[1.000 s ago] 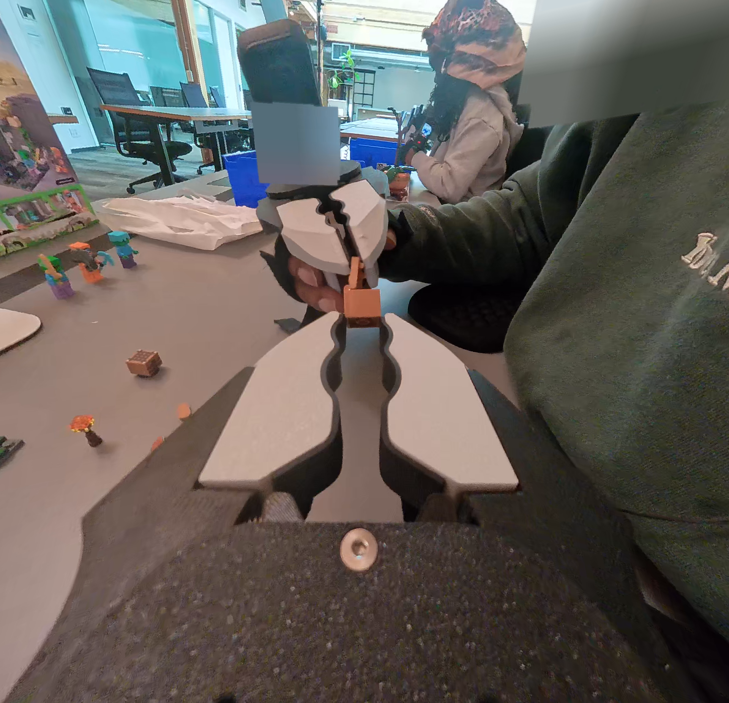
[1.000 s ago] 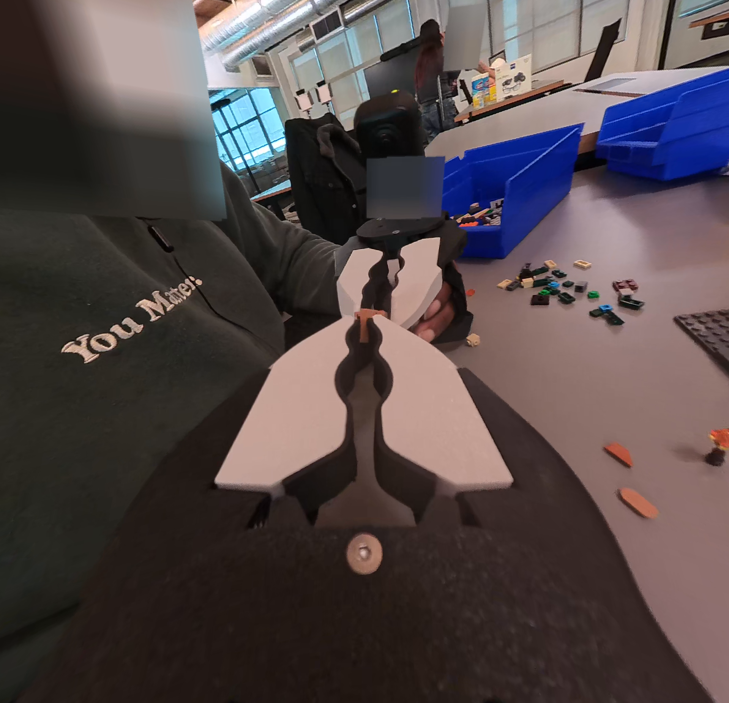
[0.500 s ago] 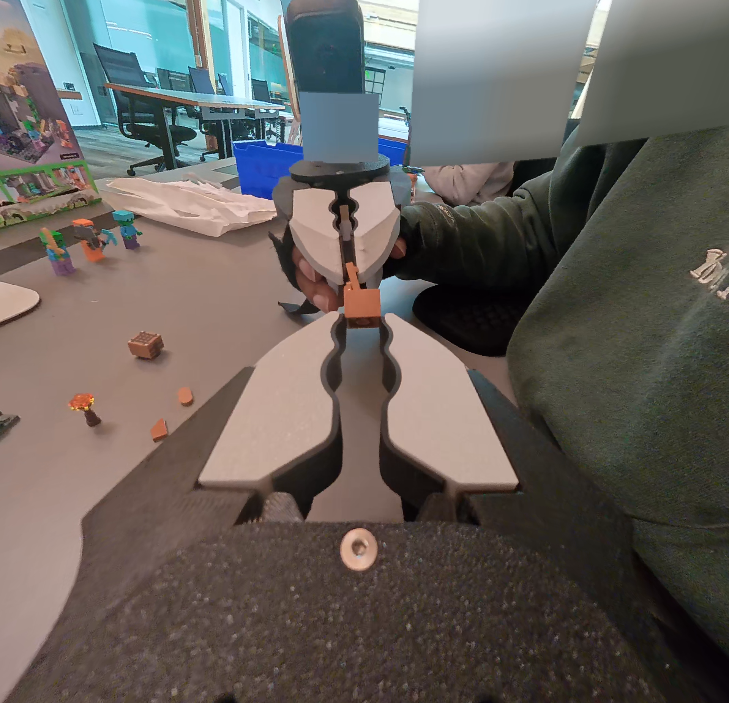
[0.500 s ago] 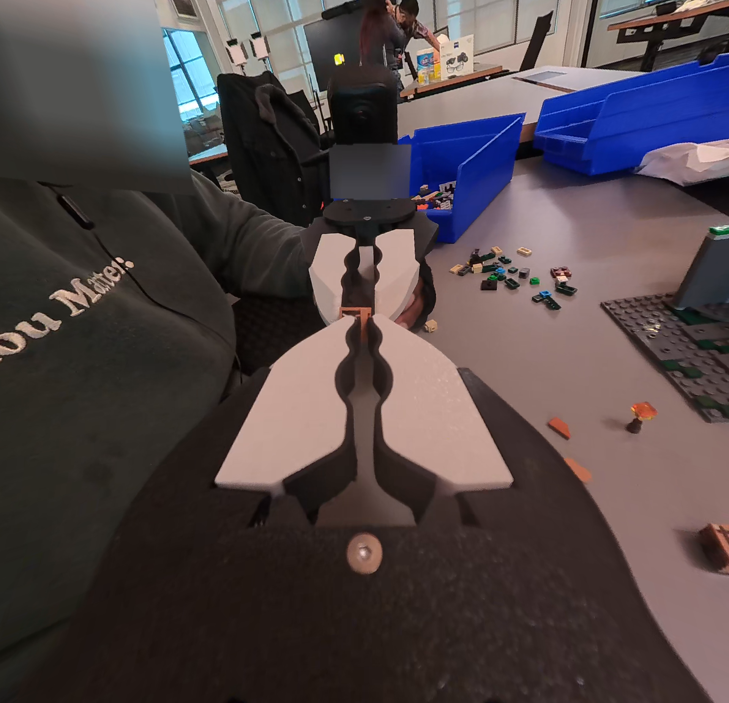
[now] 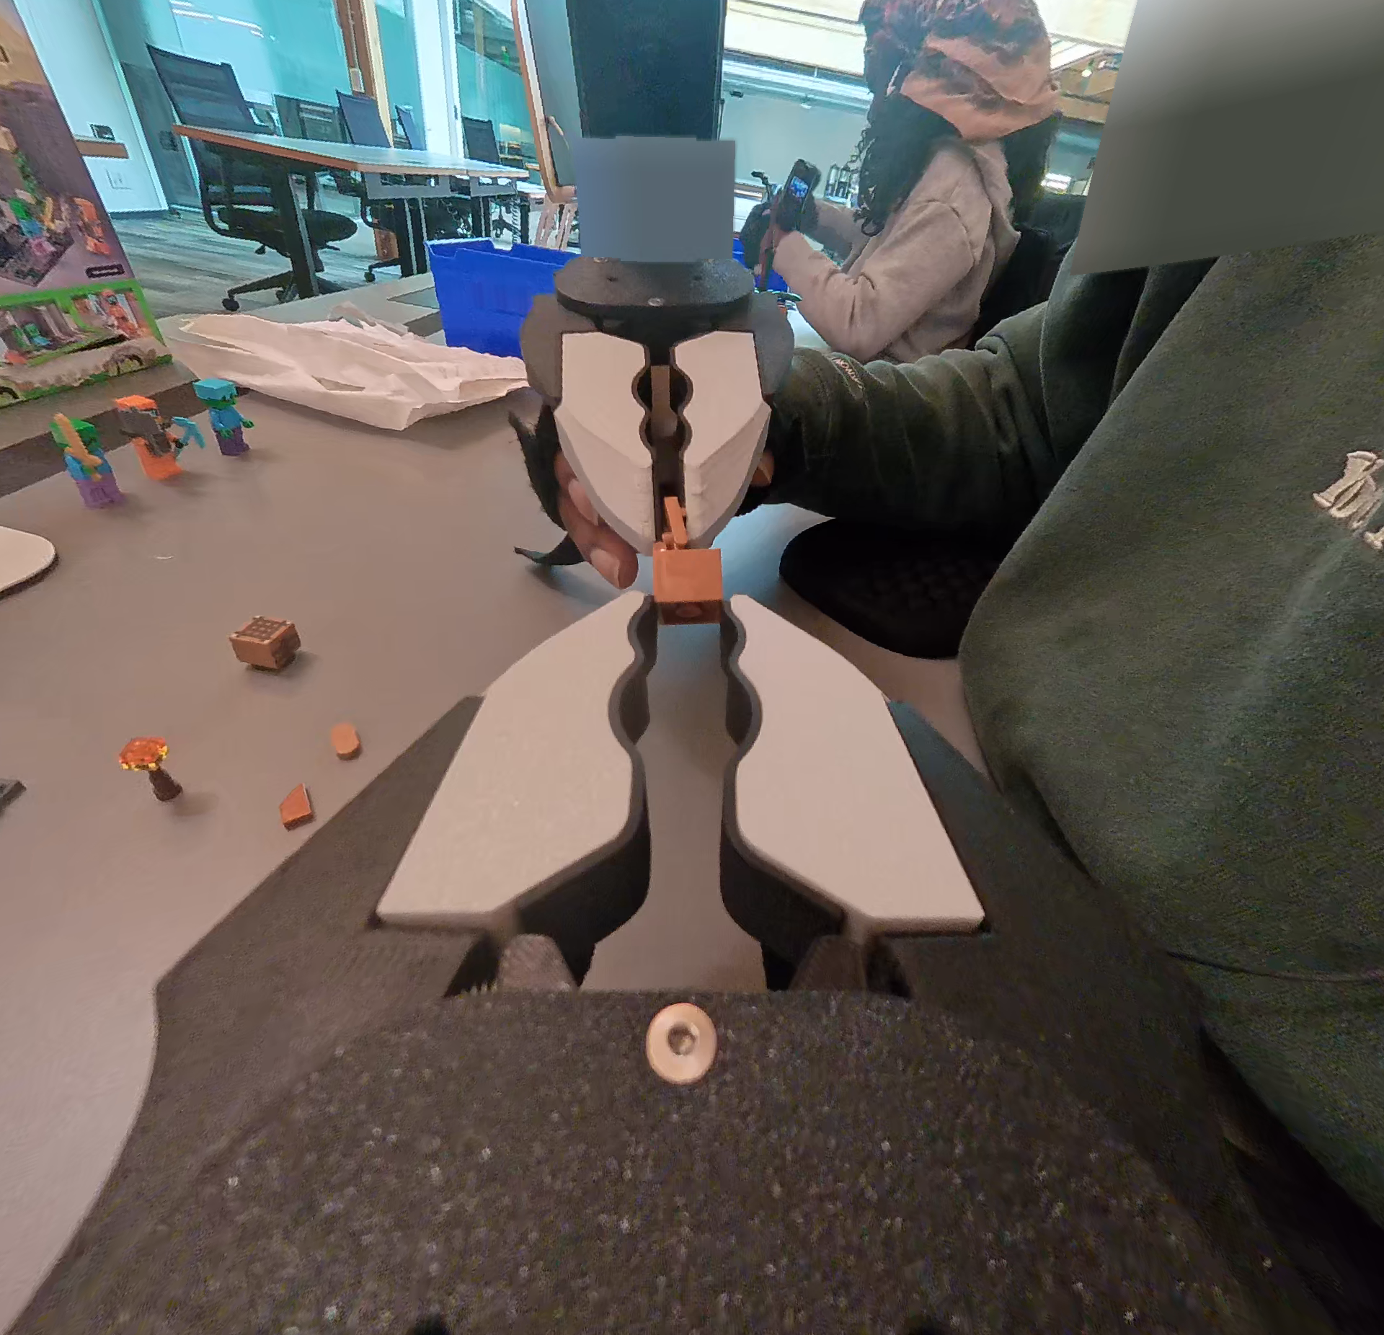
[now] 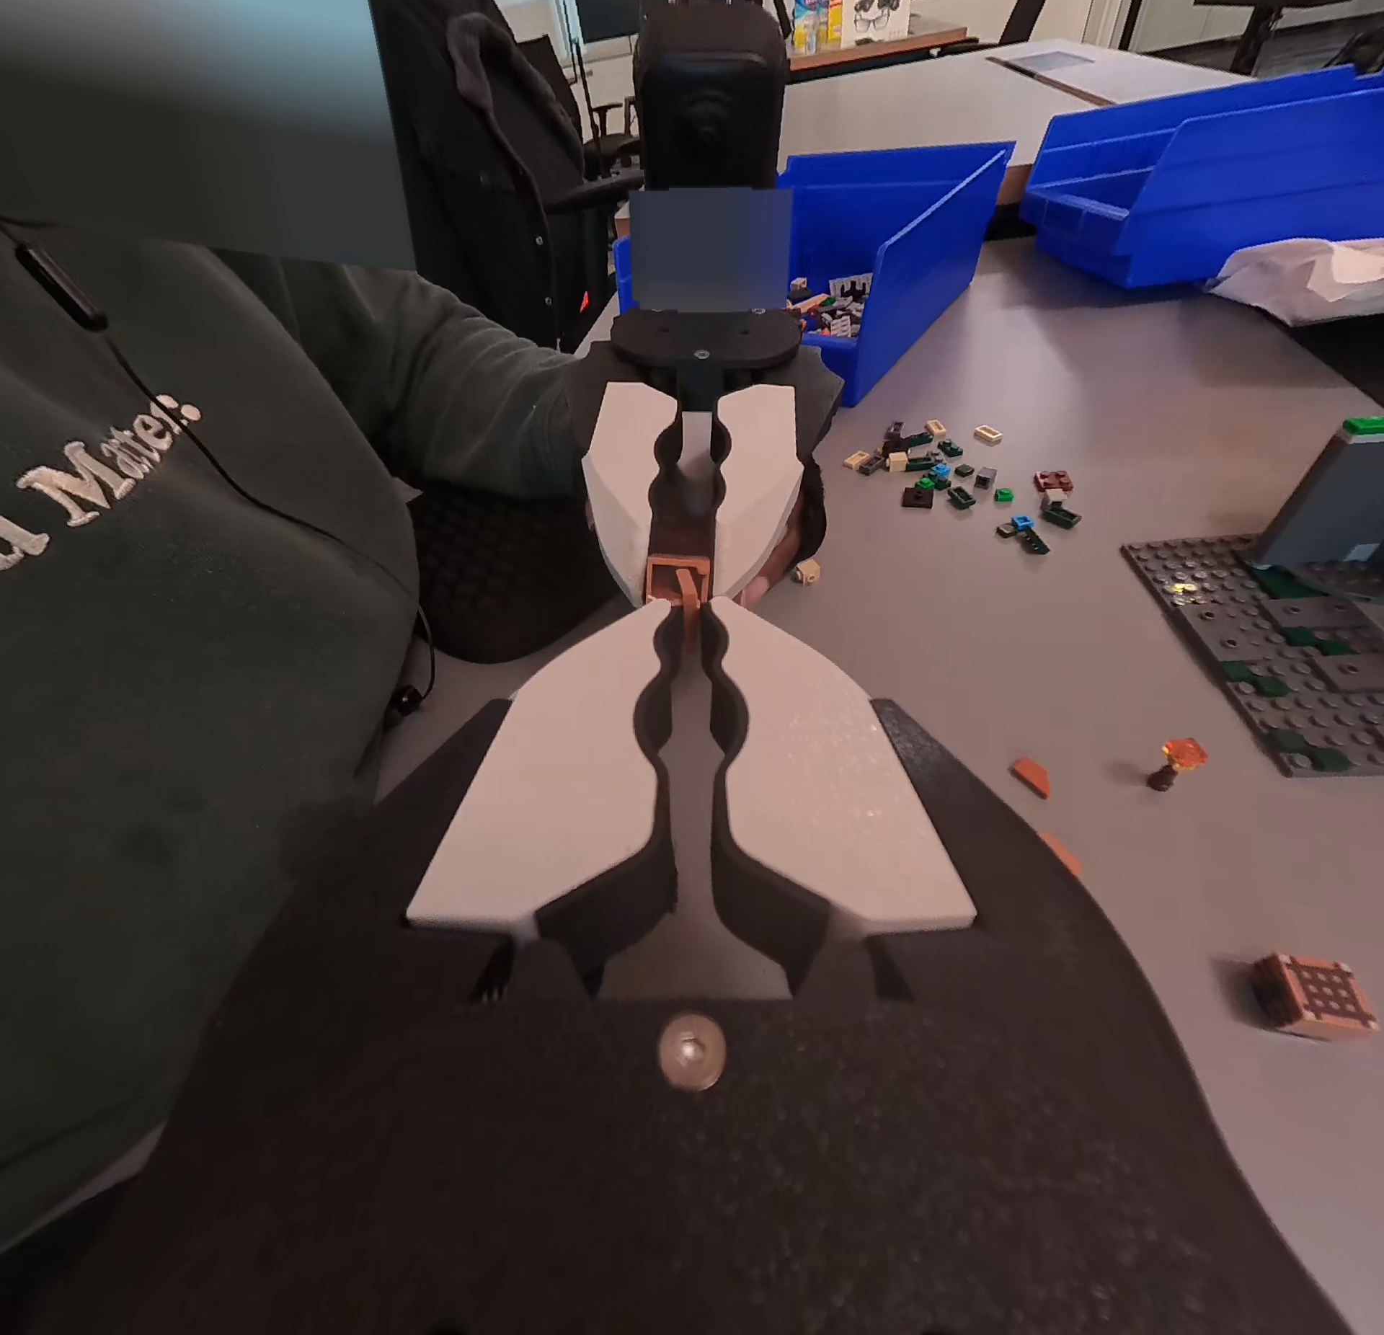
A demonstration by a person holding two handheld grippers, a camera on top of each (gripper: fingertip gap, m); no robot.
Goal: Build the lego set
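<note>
Orange brick [image 5: 687, 582] between grippers; minifigures [image 5: 153, 441] apart.

open-plan office | long desks [image 5: 352, 157] | swivel chairs [image 5: 284, 220] | glass partitions [image 5: 247, 41]

Orange-brown cube brick [image 5: 687, 581], and an orange-brown thin piece [image 6: 690, 601] of the same shade against it. Both grippers wear pale grey fingers [image 5: 558, 767] with black wavy inner edges on speckled black bodies. The table [image 6: 996, 670] is plain mid-grey. On it sits a brown block [image 6: 1316, 994] with a tan grid pattern on top, two small orange-brown wedge tiles [image 6: 1031, 776], and a tiny mushroom [image 6: 1176, 762] with a glowing orange cap on a dark stem. The baseplate [image 6: 1273, 647] is dark grey, patched with green. Bright blue bins [image 6: 921, 250] behind. Three figures [image 5: 153, 438]: teal, green, orange, purple. The sleeve [image 5: 921, 423] is dark green.
</note>
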